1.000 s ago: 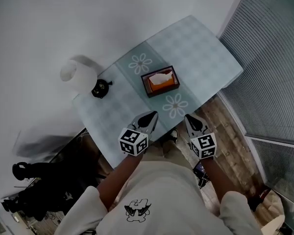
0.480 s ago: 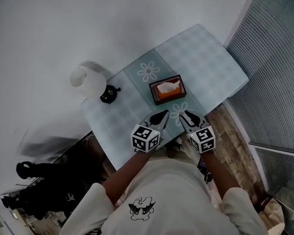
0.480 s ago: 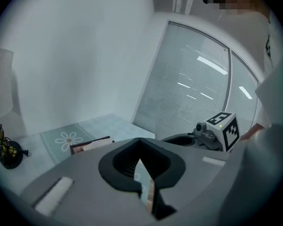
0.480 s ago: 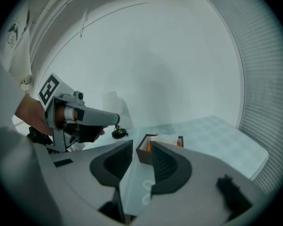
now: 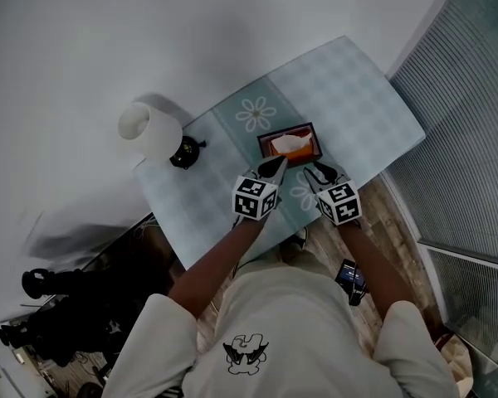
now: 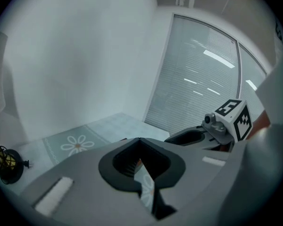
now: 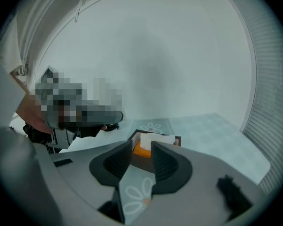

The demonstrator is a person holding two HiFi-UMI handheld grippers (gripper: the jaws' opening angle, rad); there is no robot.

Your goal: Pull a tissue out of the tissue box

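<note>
A dark brown tissue box (image 5: 290, 143) with an orange inside stands in the middle of the checked tablecloth, and a white tissue (image 5: 292, 142) sticks up from it. My left gripper (image 5: 274, 168) is at the box's near left corner, its jaws shut with nothing in them; in the left gripper view (image 6: 140, 145) its body hides most of the box. My right gripper (image 5: 319, 175) hovers just short of the box's near right side. Its jaws are opening with nothing between them, and the tissue (image 7: 156, 139) and box (image 7: 177, 140) show beyond the gap (image 7: 141, 149).
A white-shaded lamp (image 5: 149, 129) and its black base (image 5: 185, 152) stand at the table's left end. The table (image 5: 349, 89) carries a daisy-patterned runner. Window blinds (image 5: 473, 123) fill the right side. Dark clutter (image 5: 58, 305) lies on the floor at the lower left.
Both grippers have moved forward over the table from its near edge up to the tissue box. The right gripper's jaws have gone from shut to open.
</note>
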